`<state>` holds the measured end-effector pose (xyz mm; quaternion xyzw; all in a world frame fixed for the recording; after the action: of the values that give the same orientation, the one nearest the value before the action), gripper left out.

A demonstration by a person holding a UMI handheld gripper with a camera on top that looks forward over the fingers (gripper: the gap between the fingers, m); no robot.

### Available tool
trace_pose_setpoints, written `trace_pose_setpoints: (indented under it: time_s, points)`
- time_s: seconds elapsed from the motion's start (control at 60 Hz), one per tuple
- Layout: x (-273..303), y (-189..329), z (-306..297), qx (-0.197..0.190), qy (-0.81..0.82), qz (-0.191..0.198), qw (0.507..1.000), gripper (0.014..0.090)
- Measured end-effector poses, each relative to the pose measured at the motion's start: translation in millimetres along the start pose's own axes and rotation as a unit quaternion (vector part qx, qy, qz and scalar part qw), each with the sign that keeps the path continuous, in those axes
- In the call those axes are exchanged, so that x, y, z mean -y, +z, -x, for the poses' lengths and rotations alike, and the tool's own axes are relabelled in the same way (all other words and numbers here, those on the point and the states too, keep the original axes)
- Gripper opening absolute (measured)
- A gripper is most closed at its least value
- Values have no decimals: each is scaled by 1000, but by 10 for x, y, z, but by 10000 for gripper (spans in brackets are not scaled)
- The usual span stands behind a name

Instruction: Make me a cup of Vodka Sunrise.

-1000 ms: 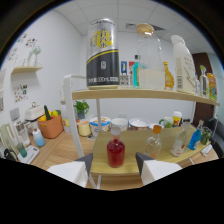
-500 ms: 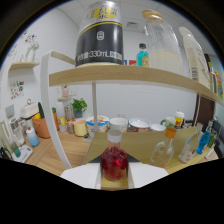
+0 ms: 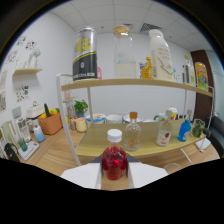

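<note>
We are seeing our gripper (image 3: 116, 176) clenching the red syrup bottle (image 3: 114, 162) between both fingers, lifted before the wooden shelf (image 3: 95, 145). Open room is lying ahead toward the clear corked bottle (image 3: 132, 133); the fingertips are staying hidden below.

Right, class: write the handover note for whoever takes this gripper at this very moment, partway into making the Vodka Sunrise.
Gripper: the small bottle of red liquid, white cap on, stands between the two fingers; whether they press on it cannot be seen.
Things: a clear bottle with a cork-coloured cap stands just beyond it on the lower shelf. A black can and tall containers sit on the upper shelf.
Done: gripper brought to the red bottle.
Left: no drinking cup is clearly identifiable; all pouring appears not yet done.
</note>
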<state>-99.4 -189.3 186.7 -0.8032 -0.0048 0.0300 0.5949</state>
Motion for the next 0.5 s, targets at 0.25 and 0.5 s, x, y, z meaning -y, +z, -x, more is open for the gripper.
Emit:
trace_pose_setpoints:
  time_s: [0.25,0.5]
  points:
    - [-484,-171,-477,-9,103,37,994,348]
    - [-365,-175,-438,76,415,45,906,348]
